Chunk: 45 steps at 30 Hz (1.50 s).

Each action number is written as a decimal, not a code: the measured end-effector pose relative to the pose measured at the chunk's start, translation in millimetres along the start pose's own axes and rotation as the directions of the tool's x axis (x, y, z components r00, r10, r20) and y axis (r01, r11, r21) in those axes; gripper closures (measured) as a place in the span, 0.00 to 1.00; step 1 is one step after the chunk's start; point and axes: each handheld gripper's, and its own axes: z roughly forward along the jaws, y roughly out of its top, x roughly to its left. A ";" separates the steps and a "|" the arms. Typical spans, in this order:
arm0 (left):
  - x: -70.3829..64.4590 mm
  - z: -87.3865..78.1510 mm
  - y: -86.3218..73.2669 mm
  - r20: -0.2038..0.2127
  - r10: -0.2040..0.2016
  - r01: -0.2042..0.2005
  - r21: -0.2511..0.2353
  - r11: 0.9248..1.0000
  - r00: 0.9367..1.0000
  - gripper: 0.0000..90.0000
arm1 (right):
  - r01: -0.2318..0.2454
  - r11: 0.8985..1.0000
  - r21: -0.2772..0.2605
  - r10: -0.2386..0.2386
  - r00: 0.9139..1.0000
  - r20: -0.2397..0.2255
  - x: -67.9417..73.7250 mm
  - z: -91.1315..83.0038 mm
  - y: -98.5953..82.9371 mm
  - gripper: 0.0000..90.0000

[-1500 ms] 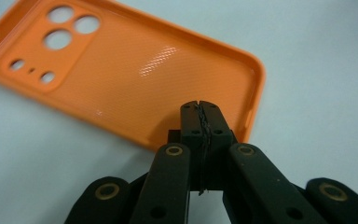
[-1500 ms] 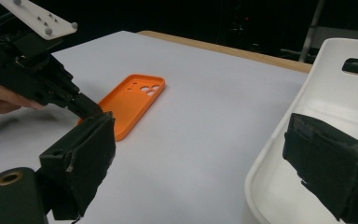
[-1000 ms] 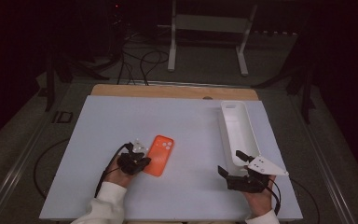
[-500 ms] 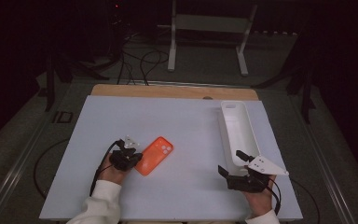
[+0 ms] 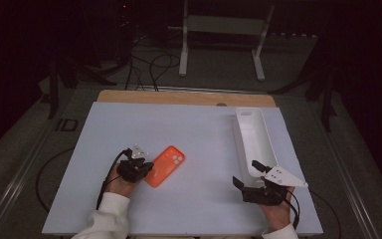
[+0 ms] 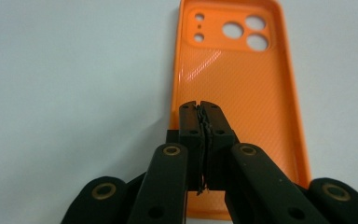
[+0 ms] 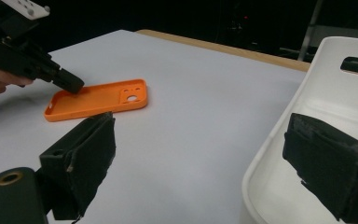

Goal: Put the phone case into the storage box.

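Note:
An orange phone case (image 5: 165, 166) lies hollow side up on the white table top, turned slantwise, left of centre. My left gripper (image 5: 146, 167) is shut, its tips resting on the case's near end. In the left gripper view the closed jaws sit on the inside of the case (image 6: 242, 93), just right of its left wall, with nothing between them. In the right gripper view the case (image 7: 98, 99) lies far left under the left gripper (image 7: 72, 86). My right gripper (image 5: 246, 174) stands open at the near end of the white tray (image 5: 251, 134), one jaw over the tray and one over the table.
The long white tray's rim (image 7: 270, 140) runs along the table's right side. A bare wooden strip (image 5: 179, 97) borders the far edge of the table. Cables and a metal stand (image 5: 221, 45) lie on the floor beyond.
The case has swung from nearly upright to slanted, its near end pulled left by my left gripper. The left hand has shifted left and nearer. The right gripper has stayed put.

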 end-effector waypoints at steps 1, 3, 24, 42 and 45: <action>0.0 0.0 0.0 0.000 0.000 0.000 0.000 1.000 1.000 0.96 | 0.000 1.000 0.000 0.000 1.000 0.000 0.0 0.0 0.0 0.10; 0.0 -4.4 0.3 -0.003 -0.002 0.002 -0.027 1.000 1.000 0.94 | 0.002 1.000 -0.001 -0.002 1.000 0.000 0.0 -0.1 0.1 0.10; 6.2 -49.7 -13.7 0.014 -0.031 0.033 -0.254 0.967 0.999 0.71 | -0.001 1.000 -0.008 0.001 1.000 0.010 -2.5 -2.0 1.4 0.10; 19.6 -80.8 -35.0 -0.016 -0.073 0.060 -0.409 0.910 0.997 0.16 | -0.005 1.000 -0.020 0.005 1.000 0.011 -4.7 -4.1 2.3 0.10; 21.3 -84.5 -37.3 -0.031 -0.077 0.057 -0.422 0.905 0.997 0.09 | -0.002 1.000 -0.022 0.002 1.000 0.012 -5.5 -4.8 2.7 0.10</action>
